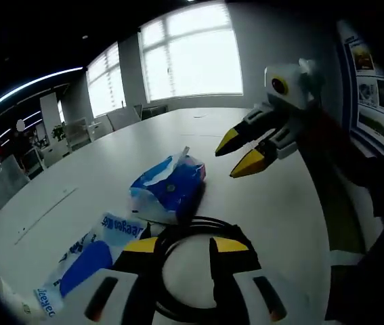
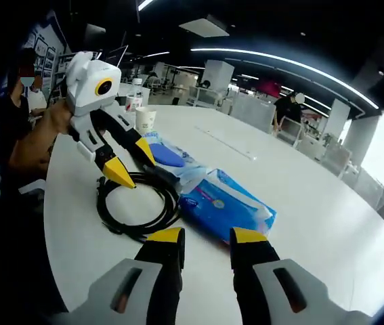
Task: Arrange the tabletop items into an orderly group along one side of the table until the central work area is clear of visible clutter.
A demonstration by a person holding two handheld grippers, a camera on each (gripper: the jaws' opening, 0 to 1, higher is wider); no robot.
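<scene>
White oval conference table (image 2: pixel 327 217) in an open office, with tall windows behind, carries the clutter near one rounded end. Coiled black cable (image 2: pixel 137 203) lies flat on the table edge nearest the person; in the left gripper view the same cable (image 1: pixel 198 237) loops directly ahead of and partly beneath the left gripper (image 1: pixel 181 247), whose yellow-tipped jaws stand moderately apart and hold nothing. In the right gripper view that left gripper (image 2: pixel 132 162) hangs tilted just above the coil's far rim, so it is judged the nearer tool for the cable. Blue wet-wipe pack (image 2: pixel 229 206) lies just beyond the coil, touching or nearly touching it, its long axis running diagonally away from the right gripper (image 2: pixel 208 237). This gripper's jaws are parted with nothing between them, and the pack lies straight ahead. A flatter blue-and-white packet (image 2: pixel 168 156) lies beside the pack, partly behind the left gripper. Farther off stand a paper cup (image 2: pixel 146 120) and a bottle (image 2: pixel 135 95). The cable's loop beside the pack could snag a sideways push.
</scene>
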